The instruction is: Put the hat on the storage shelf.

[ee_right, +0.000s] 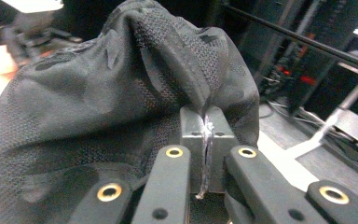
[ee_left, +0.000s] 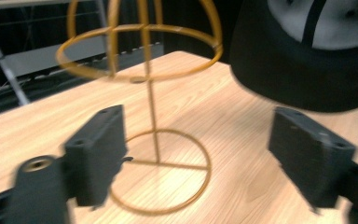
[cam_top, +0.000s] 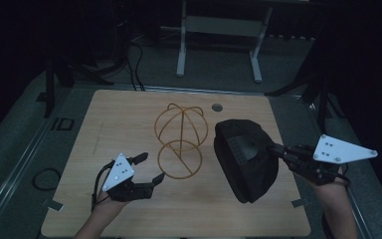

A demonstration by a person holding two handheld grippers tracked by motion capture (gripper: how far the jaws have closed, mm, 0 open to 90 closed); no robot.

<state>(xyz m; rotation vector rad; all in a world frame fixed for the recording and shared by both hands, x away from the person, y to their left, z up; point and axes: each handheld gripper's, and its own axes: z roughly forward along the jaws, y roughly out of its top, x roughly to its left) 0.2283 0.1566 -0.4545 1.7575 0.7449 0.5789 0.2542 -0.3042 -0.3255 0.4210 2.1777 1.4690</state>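
Wire makes up the gold hat stand point(cam_top: 180, 141) at the middle of the wooden table point(cam_top: 129, 124): a flat ring base on the near side, a thin upright post, and a round cage of hoops at the top on the far side. Nothing hangs on it.

To its right the right gripper point(cam_top: 278, 149) holds a black cap point(cam_top: 246, 159) off the table, its jaws pinched tight on a fold of the cap's fabric; in the right gripper view the two pads meet with the mesh cloth point(ee_right: 121, 107) bunched between them. The cap hangs just right of the stand's base and cage, near but apart from the wire.

At the near left the left gripper point(cam_top: 149, 168) sits low over the table with its jaws spread wide and nothing between them. Its far jaw points at the left rim of the ring base. In the left gripper view the stand's post and base ring point(ee_left: 161, 170) lie in the gap ahead of the jaws, with the cap's rim point(ee_left: 303, 70) looming at the upper right.

A small round grommet hole point(cam_top: 217, 107) sits at the table's far edge, behind the stand. Beyond the table stands a pale metal frame point(cam_top: 219, 40), and a coil of dark cable point(cam_top: 46, 178) lies on the floor at the left.
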